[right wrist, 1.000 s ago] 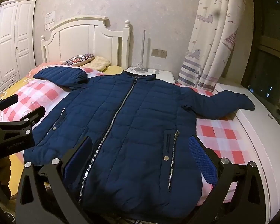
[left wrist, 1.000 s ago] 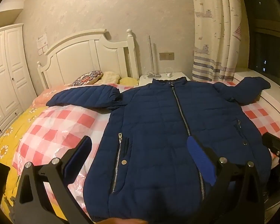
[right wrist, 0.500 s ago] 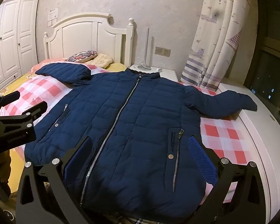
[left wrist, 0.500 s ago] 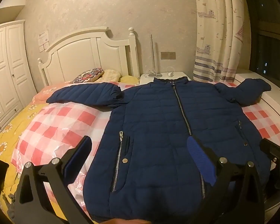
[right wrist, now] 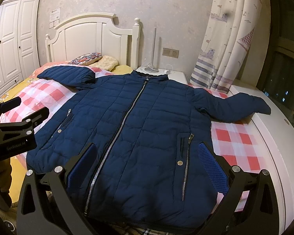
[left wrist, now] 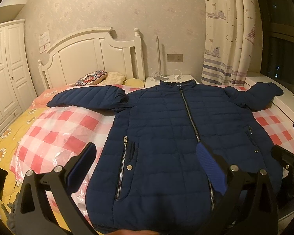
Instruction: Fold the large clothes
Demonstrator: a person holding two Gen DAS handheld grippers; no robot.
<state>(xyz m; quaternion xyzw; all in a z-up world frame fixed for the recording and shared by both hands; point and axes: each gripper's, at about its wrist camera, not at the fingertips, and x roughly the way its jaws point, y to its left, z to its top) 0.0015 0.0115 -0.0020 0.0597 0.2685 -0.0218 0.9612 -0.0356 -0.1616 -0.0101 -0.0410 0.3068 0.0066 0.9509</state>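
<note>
A navy quilted jacket [left wrist: 166, 129] [right wrist: 139, 129] lies zipped and face up on the bed, both sleeves spread out sideways. Its left sleeve [left wrist: 88, 98] rests on the red-checked cover; its right sleeve [right wrist: 237, 107] reaches onto the white ledge. My left gripper [left wrist: 145, 154] hovers open above the hem near the left pocket, holding nothing. My right gripper [right wrist: 147, 152] is open above the hem between the zip and the right pocket, also without a hold. Each gripper shows at the edge of the other's view.
A red-and-white checked cover in plastic [left wrist: 54, 133] lies under the jacket on a yellow flowered sheet [left wrist: 4, 148]. White headboard [left wrist: 88, 58], pillows [left wrist: 92, 77], a nightstand with a lamp [left wrist: 166, 77], a curtain [left wrist: 225, 39], a wardrobe [left wrist: 4, 72] and a white window ledge [right wrist: 274, 137] surround the bed.
Both grippers have drawn slightly back and up from the jacket, so it sits a little lower and farther in each view. The jacket has not moved and both grippers stay open.
</note>
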